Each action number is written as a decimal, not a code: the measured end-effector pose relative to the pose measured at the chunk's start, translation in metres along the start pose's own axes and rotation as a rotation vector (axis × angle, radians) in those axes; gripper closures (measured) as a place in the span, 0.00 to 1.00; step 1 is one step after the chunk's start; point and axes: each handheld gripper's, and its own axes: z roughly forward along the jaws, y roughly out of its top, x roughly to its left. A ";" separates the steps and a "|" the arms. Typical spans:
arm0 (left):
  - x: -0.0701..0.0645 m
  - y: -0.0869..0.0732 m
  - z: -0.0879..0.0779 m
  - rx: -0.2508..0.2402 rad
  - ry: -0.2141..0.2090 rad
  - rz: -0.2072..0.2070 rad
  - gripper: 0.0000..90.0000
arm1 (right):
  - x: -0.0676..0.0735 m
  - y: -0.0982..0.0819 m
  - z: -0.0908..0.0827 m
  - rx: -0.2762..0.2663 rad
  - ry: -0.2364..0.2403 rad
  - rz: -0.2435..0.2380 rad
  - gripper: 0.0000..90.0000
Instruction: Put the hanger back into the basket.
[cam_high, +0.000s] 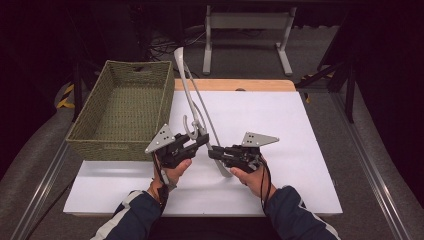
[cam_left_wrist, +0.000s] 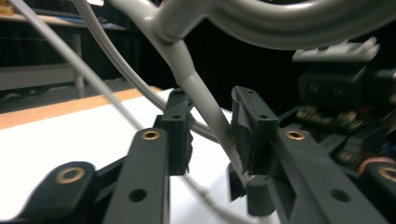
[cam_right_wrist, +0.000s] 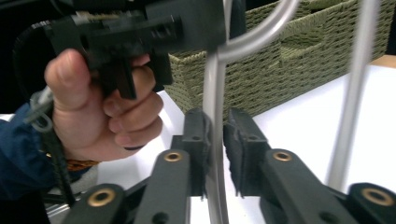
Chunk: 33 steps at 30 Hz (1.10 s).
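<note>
High view: sleeves and hands enter from the bottom edge, each holding a gripper over the white table (cam_high: 300, 165). Left gripper (cam_high: 204, 139) and right gripper (cam_high: 212, 151) meet near the table's middle at the lower end of a grey hanger (cam_high: 189, 95), which stands tilted — its far end rises toward the corner of the woven basket (cam_high: 122, 110) on the left. Basket and left gripper are just beside each other.

Left gripper view: black jaws stand apart, with the hanger's neck (cam_left_wrist: 205, 107) passing between them and lying against the right-hand pad; its curved body crosses overhead. Right gripper (cam_left_wrist: 345, 107) sits close behind on the right.

Right gripper view: jaws are closed tight on a thin grey bar of the hanger (cam_right_wrist: 214, 93) — a second bar runs upright at right. Left hand (cam_right_wrist: 102, 107) and its gripper are above left, the basket (cam_right_wrist: 289, 56) behind.
</note>
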 end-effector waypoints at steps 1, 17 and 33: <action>-0.001 0.002 -0.001 0.000 0.007 0.011 0.79 | 0.001 0.001 0.000 0.002 -0.006 -0.004 0.78; -0.012 0.021 -0.004 0.068 0.022 0.162 0.92 | 0.000 0.002 -0.053 0.111 -0.187 -0.103 0.41; -0.016 0.072 -0.009 0.114 0.113 0.265 0.92 | -0.008 -0.026 -0.092 0.257 -0.434 -0.224 0.24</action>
